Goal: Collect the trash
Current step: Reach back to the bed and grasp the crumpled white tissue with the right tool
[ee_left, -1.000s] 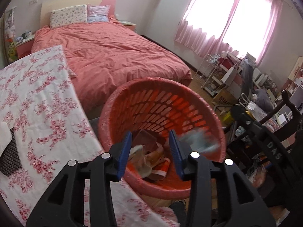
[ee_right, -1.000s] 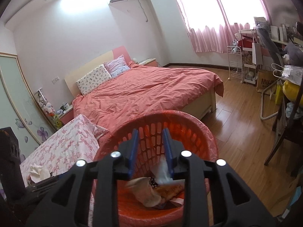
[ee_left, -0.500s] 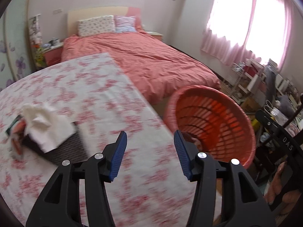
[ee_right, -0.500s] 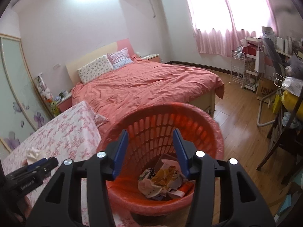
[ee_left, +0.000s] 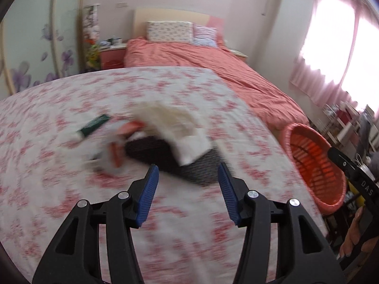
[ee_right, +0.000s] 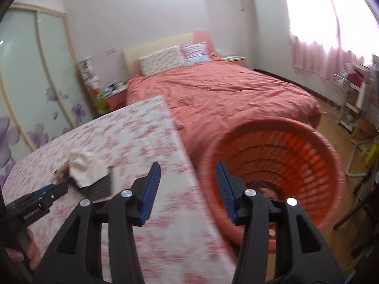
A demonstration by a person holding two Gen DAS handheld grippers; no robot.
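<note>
My left gripper [ee_left: 188,169] is open and empty, just short of a pile of trash on the flowered table [ee_left: 59,196]: a crumpled white tissue [ee_left: 175,127] on a black mesh mat [ee_left: 165,158], a red and white wrapper [ee_left: 116,151] and a green packet [ee_left: 93,125]. My right gripper [ee_right: 187,168] is open and empty over the table edge, beside the red basket [ee_right: 315,146]. The tissue [ee_right: 86,168] and the left gripper [ee_right: 51,193] show at left in the right wrist view. The basket [ee_left: 315,163] stands right of the table.
A bed with a salmon cover [ee_right: 225,90] lies behind the table and basket. A wardrobe with flowered glass doors [ee_right: 26,94] is at left. A chair and cluttered shelves [ee_right: 350,94] stand at right under the pink curtains.
Both grippers have swung left, away from the basket. The left one has come over the table to the trash pile. The right gripper has opened wider after dropping its trash.
</note>
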